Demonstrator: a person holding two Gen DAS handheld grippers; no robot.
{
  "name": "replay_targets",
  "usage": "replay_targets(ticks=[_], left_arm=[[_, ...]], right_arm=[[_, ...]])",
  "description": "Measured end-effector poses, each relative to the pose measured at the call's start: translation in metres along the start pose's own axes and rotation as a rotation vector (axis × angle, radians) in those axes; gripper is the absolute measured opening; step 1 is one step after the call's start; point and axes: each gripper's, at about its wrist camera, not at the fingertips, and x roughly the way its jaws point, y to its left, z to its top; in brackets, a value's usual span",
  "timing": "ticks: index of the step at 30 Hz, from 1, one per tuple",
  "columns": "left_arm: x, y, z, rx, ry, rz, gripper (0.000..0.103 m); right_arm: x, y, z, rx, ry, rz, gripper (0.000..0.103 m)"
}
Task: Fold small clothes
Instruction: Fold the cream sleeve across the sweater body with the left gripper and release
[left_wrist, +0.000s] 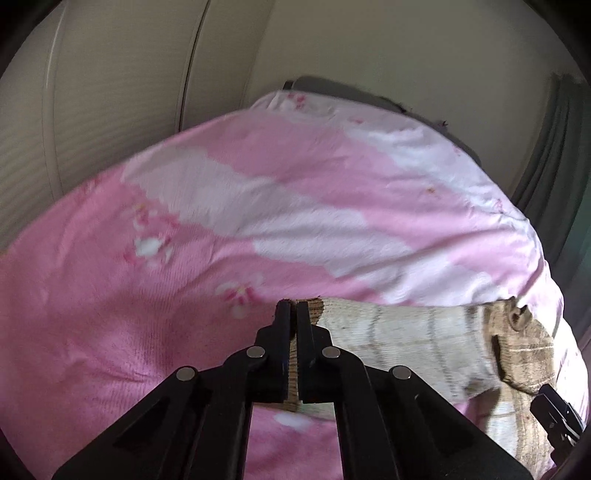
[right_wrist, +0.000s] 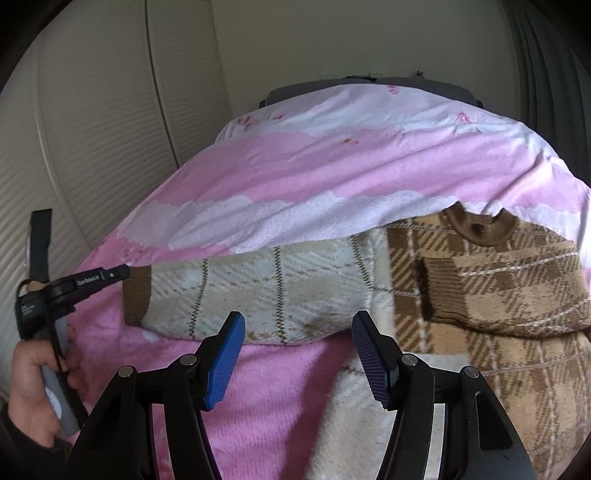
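Note:
A small brown and cream plaid sweater (right_wrist: 491, 266) lies on a pink and white bedspread (right_wrist: 295, 170). Its left sleeve (right_wrist: 258, 291) is stretched out to the left, pale side up. Its right sleeve (right_wrist: 480, 291) is folded across the chest. My left gripper (left_wrist: 293, 308) is shut on the brown cuff (left_wrist: 314, 308) of the stretched sleeve; it also shows in the right wrist view (right_wrist: 123, 271). My right gripper (right_wrist: 297, 350) is open and empty, just in front of the sleeve's middle and the sweater's lower body. In the left wrist view the sleeve (left_wrist: 399, 332) runs to the right.
The bedspread (left_wrist: 221, 229) covers a bed. Cream ribbed cabinet doors (right_wrist: 92, 147) stand behind and to the left. A dark curtain (left_wrist: 554, 155) hangs at the right. A grey headboard edge (right_wrist: 369, 86) shows at the far end.

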Motion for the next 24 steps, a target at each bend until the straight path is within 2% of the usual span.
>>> replay_targets(ticks=[3, 7, 15, 24], left_arm=[[-0.024, -0.028, 0.004, 0.045, -0.042, 0.031, 0.004], [-0.049, -0.072, 0.006, 0.093, -0.074, 0.033, 0.004], [-0.07, -0.188, 0.01, 0.181, -0.073, -0.066, 0.004], [-0.054, -0.343, 0.004, 0.285, -0.056, -0.181, 0.004]], right_arm=[[-0.016, -0.016, 0.003, 0.019, -0.019, -0.006, 0.061], [-0.038, -0.043, 0.006, 0.05, -0.044, -0.025, 0.061], [-0.089, -0.124, 0.01, 0.113, -0.085, -0.088, 0.061], [-0.135, -0.235, 0.001, 0.249, -0.12, -0.167, 0.061]])
